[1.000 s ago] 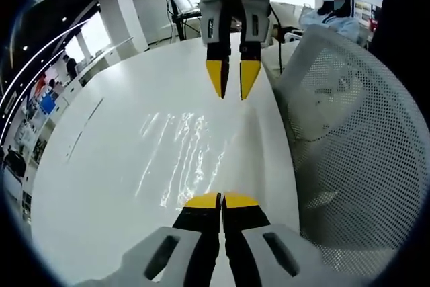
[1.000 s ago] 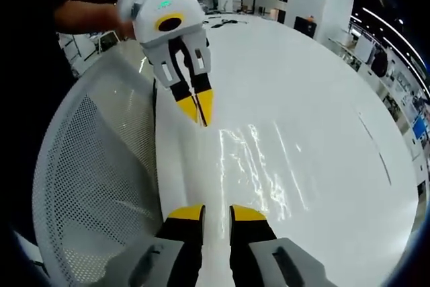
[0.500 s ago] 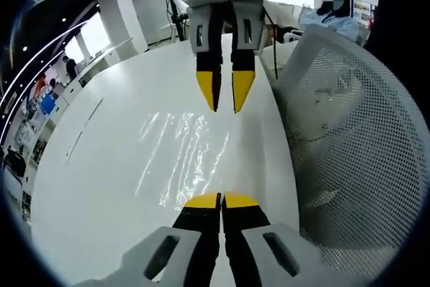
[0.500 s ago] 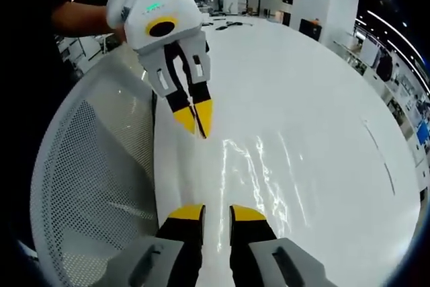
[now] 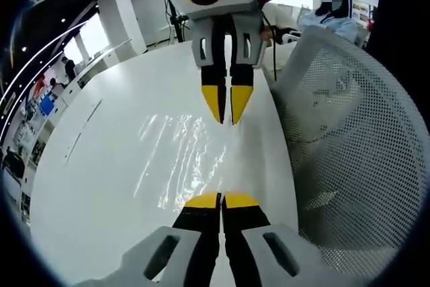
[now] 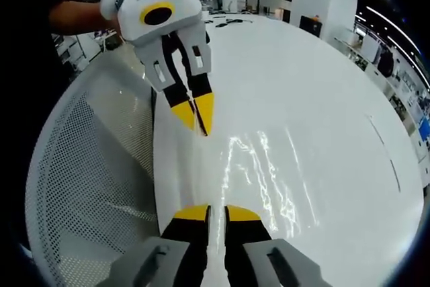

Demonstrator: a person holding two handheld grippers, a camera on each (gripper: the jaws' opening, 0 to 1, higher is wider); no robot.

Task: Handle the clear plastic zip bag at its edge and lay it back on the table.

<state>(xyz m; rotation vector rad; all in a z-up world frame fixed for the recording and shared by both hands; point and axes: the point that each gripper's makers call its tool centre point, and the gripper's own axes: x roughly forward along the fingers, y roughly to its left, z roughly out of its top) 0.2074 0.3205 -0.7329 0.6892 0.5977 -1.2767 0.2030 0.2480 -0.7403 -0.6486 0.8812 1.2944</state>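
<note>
On the white round worktop point(image 5: 94, 166) the clear plastic zip bag point(image 5: 185, 152) lies stretched flat, glinting between the two tools. Its near edge is clenched in the left hand-held gripper point(image 5: 222, 199), as it was a second ago. The right hand-held gripper point(image 6: 216, 213) has narrowed from an open gap to a thin slit over the opposite edge, so a two-ended hold looks nearly made. A white mesh chair back point(image 5: 349, 139) stands beside the worktop.

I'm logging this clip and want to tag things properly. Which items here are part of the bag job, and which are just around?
Job:
- zip bag, clear, on the table
- left gripper, jaws together at the bag's edge
- right gripper, jaws nearly closed at the bag's edge

Around:
- mesh chair beside the table
- seated person in the background
</note>
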